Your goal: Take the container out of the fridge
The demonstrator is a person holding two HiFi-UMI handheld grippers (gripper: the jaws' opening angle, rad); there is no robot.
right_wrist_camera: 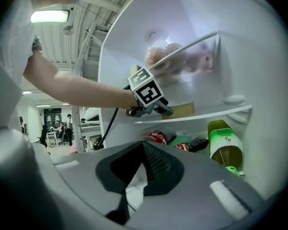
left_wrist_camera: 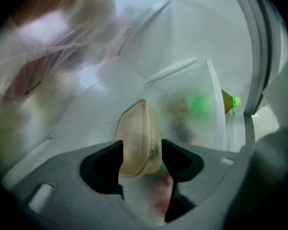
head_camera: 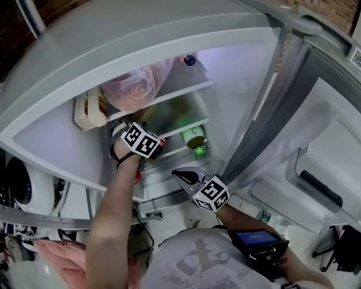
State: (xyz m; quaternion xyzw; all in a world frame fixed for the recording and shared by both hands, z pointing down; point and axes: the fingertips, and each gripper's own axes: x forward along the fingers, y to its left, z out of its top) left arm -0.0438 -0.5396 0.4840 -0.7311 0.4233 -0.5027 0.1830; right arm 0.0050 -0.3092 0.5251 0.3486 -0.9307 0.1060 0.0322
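In the head view, two tools reach toward one open fridge [head_camera: 240, 89]. The left tool [head_camera: 149, 144] is pushed in at a middle shelf, its marker cube facing up. The right tool [head_camera: 182, 174] hangs below and to the right of it, outside the shelves. One pink plastic bag [head_camera: 135, 83] lies on the shelf above the left tool, and one green bottle [head_camera: 194, 138] lies just to that tool's right.

In the left gripper view, the left tool's two jaws press on either side of one translucent beige container [left_wrist_camera: 137, 140], which is seen edge-on and fills the gap between them. The pink bag [left_wrist_camera: 62, 37] is a blur up and to the left of the jaws. The bottle [left_wrist_camera: 226, 101] shows up and to the right, past the shelf edge.

In the right gripper view, the right tool's [right_wrist_camera: 140, 176] jaws are closed together with nothing between them. Ahead and above, the left tool [right_wrist_camera: 164, 109] sits at the shelf, with the container [right_wrist_camera: 185, 110] at its tip. Two red cans [right_wrist_camera: 158, 137] lie under that shelf, beside the bottle [right_wrist_camera: 224, 147].
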